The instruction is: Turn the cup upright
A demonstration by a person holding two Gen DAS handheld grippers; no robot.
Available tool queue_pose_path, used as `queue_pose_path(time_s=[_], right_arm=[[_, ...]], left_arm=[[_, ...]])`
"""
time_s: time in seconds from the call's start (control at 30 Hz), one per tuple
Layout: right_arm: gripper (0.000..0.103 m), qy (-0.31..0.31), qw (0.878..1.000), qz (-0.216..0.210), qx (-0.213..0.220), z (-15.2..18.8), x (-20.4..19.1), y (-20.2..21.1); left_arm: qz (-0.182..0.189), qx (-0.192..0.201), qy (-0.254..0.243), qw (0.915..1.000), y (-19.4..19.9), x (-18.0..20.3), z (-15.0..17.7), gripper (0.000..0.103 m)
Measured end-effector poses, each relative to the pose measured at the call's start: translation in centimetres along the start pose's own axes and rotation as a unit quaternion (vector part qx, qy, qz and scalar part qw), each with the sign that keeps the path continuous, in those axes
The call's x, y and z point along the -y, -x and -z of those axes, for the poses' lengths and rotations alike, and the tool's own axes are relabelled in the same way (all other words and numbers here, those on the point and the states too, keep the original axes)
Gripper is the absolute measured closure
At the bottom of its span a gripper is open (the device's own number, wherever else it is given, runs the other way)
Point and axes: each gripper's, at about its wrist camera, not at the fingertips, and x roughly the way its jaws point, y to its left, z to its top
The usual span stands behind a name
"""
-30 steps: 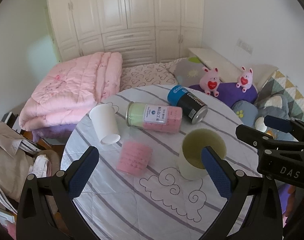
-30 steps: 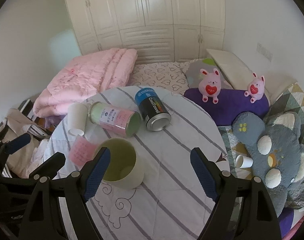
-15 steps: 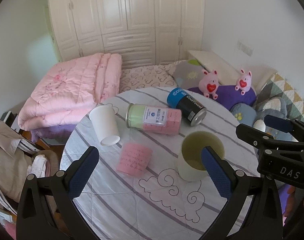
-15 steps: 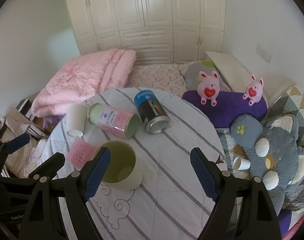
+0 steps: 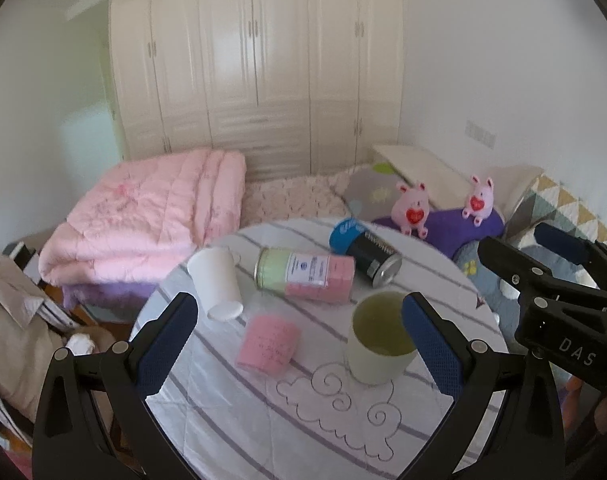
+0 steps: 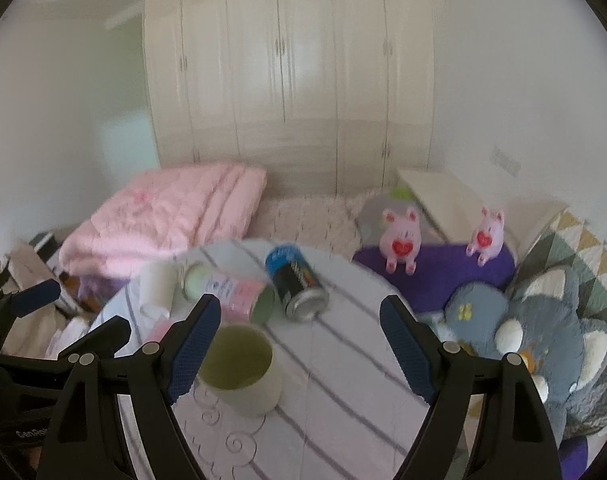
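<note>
Cups on round table point(image 5: 231, 432), several. Green cup point(image 5: 377, 342) stands upright, mouth up, near the front right of the table. White cup point(image 5: 216, 282) lies tipped at the left edge, mouth toward the camera. Pink cup point(image 5: 269, 340) sits in front of it; blur hides whether it is inverted or on its side. Two canisters lie flat behind: a pink-green one point(image 5: 305, 274) and a black can point(image 5: 365, 252).

Left gripper point(image 5: 299, 346): jaws spread wide, nothing between them, held above the table. Pink cup falls roughly between its fingers in view, but well below and ahead. Right gripper point(image 6: 301, 346): also wide apart and empty, green cup just by its left finger point(image 6: 195, 344), not touching as far as can be told.

Step, as judged: either the green cup is the finished job and both grippers are clear of it, or a fallen cup remains. If the latter, next move calls for lowering the left gripper, straddling the pink or white cup across its side wall, closing gently since paper walls crush, then rotating the wrist to bring the mouth up.
</note>
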Motion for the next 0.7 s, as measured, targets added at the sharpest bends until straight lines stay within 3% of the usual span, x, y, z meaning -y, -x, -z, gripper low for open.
queue_pose_path(time_s=[0.2,0.7], right_arm=[[0.020,0.004,0.998,0.018,0.062,0.4,-0.3,1.4],[0.020,0.016,0.996,0.035,0.078,1.0,-1.2,2.3]], left_arm=[[-0.009,0.034,-0.009,0.9993,0.9,0.4,0.2,0.000],[-0.010,0.030,-0.005,0.9995,1.5,0.3,0.7,0.000]])
